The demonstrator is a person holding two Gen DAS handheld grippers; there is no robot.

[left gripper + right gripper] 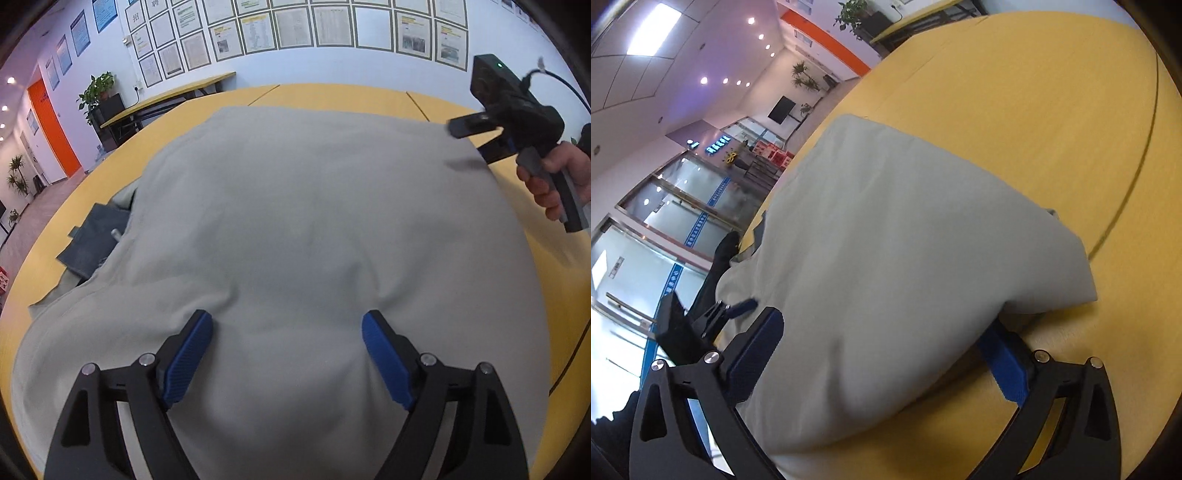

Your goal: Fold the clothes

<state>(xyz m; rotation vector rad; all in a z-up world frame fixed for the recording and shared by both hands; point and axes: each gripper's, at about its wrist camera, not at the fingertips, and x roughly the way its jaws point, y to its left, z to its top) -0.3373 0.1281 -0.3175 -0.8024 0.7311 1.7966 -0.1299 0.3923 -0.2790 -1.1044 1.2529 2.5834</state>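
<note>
A light grey garment lies spread over the yellow table. My left gripper is open, its blue pads resting on the cloth's near part. In the left wrist view my right gripper is at the garment's far right edge, held by a hand. In the right wrist view the right gripper is open, straddling a fold of the grey garment; its right finger lies partly under the cloth edge.
A dark blue denim piece lies at the garment's left side. A black cable runs on the table at right. A side table with a plant stands by the wall. The left gripper shows at left in the right wrist view.
</note>
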